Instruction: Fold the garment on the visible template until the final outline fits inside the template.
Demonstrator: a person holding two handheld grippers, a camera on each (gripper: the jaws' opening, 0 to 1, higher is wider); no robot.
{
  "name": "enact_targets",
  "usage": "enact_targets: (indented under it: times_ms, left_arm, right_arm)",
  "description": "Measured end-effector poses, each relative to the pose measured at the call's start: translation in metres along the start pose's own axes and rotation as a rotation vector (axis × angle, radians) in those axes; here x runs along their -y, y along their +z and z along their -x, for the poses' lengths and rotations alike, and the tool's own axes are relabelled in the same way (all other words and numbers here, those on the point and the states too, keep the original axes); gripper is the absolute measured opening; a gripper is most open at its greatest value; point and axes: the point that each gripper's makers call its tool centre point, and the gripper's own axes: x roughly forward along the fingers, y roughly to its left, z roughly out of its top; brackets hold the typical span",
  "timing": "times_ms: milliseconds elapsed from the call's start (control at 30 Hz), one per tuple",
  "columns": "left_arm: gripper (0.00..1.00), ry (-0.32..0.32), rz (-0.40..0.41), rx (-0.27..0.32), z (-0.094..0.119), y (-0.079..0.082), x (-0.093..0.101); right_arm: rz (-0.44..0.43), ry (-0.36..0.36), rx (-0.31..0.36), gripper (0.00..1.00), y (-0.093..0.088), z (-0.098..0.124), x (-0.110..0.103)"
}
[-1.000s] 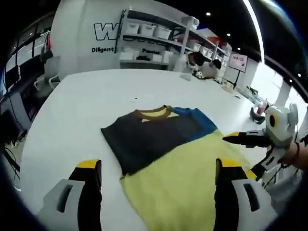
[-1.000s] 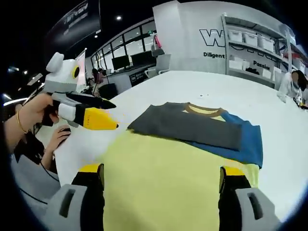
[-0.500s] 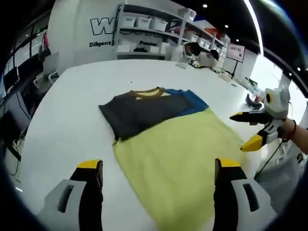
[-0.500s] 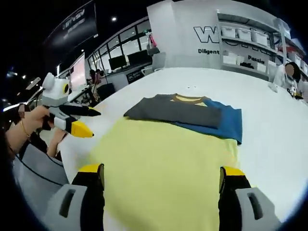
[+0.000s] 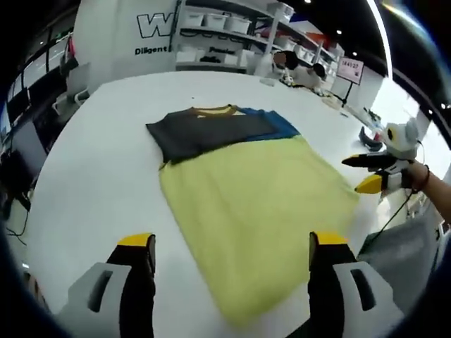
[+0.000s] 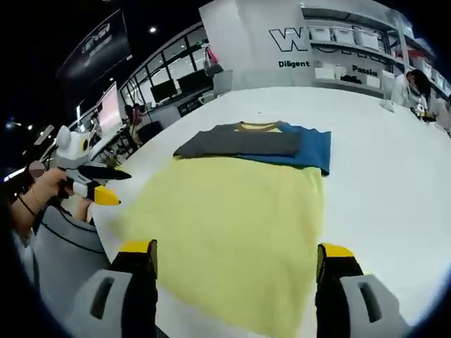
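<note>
Left gripper: fingers spread wide, nothing between them, held above the bench.
Right gripper: fingers parted, empty; seen from the left gripper view it hangs off the bench edge, to the right of the left fingers.
Garment: flat on the bench, ahead of both finger pairs; yellow body nearest the fingers, grey sleeve and blue sleeve folded across the far end by the collar.
Garment in right gripper view: hem lies between the fingers.
Template: cannot tell.
Shelves: far beyond the bench.
</note>
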Motion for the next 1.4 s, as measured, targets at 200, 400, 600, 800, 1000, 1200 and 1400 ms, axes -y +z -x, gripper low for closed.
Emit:
enact_targets:
  times_ms: [200, 400, 600, 800, 1000, 1200, 1400]
  left_arm:
    - [0.85, -0.007, 0.061, -0.04, 0.002, -0.014, 0.005]
    - [0.81, 0.021, 0.097, -0.083, 0.007, -0.034, -0.001]
    - [0.7, 0.094, 0.095, -0.127, 0.01, -0.046, -0.011]
    - [0.64, 0.08, 0.132, -0.157, 0.009, -0.058, -0.003]
    - [0.59, 0.084, 0.137, -0.184, 0.012, -0.065, 0.0]
    - [0.45, 0.07, 0.133, -0.21, 0.014, -0.069, 0.004]
    - [0.3, 0.109, 0.105, -0.258, 0.016, -0.077, -0.003]
  right_arm:
    - [-0.016, -0.043, -0.041, 0.78, -0.017, 0.009, 0.01]
    - [0.004, -0.113, -0.079, 0.67, -0.036, 0.016, 0.021]
    - [-0.037, -0.13, -0.107, 0.6, -0.047, 0.019, 0.024]
    - [-0.046, -0.166, -0.148, 0.46, -0.059, 0.023, 0.028]
    - [-0.067, -0.18, -0.171, 0.38, -0.069, 0.024, 0.028]
    - [-0.101, -0.206, -0.162, 0.27, -0.073, 0.03, 0.034]
    - [-0.08, -0.217, -0.185, 0.15, -0.077, 0.03, 0.032]
